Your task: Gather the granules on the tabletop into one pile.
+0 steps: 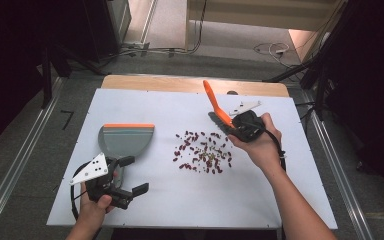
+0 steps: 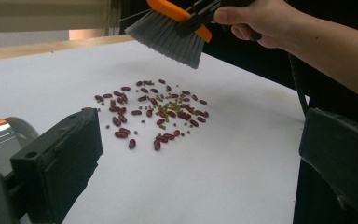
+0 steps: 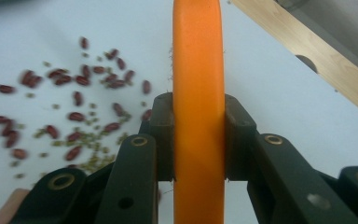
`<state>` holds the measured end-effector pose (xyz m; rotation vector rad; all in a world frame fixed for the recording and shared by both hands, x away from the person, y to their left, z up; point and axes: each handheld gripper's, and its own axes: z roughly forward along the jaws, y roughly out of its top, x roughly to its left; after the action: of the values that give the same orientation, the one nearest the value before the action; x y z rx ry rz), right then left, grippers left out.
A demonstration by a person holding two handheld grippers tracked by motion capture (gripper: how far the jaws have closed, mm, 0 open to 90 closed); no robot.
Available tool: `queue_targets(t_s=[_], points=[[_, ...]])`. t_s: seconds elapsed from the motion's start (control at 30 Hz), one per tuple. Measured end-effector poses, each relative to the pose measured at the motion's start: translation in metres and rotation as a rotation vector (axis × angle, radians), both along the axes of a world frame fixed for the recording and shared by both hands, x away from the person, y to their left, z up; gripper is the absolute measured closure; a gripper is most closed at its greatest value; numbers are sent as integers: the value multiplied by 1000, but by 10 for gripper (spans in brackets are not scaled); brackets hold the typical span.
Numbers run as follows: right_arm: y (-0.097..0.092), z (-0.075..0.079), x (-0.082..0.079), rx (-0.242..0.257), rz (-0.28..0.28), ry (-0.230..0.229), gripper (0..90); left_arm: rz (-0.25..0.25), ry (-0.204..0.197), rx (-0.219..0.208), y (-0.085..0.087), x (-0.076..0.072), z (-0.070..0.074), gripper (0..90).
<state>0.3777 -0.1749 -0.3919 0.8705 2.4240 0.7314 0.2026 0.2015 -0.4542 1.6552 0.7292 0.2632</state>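
Observation:
A scatter of red beans and small green ones [image 1: 202, 152] lies mid-table on the white board [image 1: 190, 200]. My right gripper [image 1: 240, 125] is shut on an orange hand brush [image 1: 211, 97], held just right of and behind the pile, its grey bristles [image 1: 220, 124] hanging above the table. In the right gripper view the jaws clamp the orange handle [image 3: 198, 93], with the beans [image 3: 74, 107] to its left. A grey dustpan [image 1: 125, 140] with an orange edge lies left of the beans. My left gripper [image 1: 133, 175] is open by the dustpan's handle, with nothing between its jaws. The left gripper view faces the beans [image 2: 154, 112] and brush [image 2: 168, 32].
The white board covers a wooden table whose far edge [image 1: 195, 84] shows behind it. Metal rails [image 1: 15, 165] run along the floor on both sides, and cables [image 1: 270, 49] lie on the floor beyond. The person's right forearm [image 1: 295, 205] crosses the board's near right part.

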Motion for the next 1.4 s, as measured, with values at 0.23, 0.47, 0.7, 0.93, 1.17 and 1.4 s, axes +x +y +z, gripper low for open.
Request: queue_targets(t_s=[0.23,0.47,0.7,0.93,1.17,1.4], points=[[10,-18,20,-129,-57,28,689,6,5,-3,3,1,-1,4],[14,-39,28,-249,-101,12,689,0,8,2,1,1,-2,3],[23,-51,21,-247,-70,45,689,0,10,-1,2,2,-2,4],[33,-53,7,-224,-47,70,689,-9,11,7,-1,2,-2,4],[42,-53,-13,-232,5,75,689,-10,13,6,-1,3,-3,4],[38,-45,-19,-200,57,104,689,-5,10,0,1,2,-2,4]])
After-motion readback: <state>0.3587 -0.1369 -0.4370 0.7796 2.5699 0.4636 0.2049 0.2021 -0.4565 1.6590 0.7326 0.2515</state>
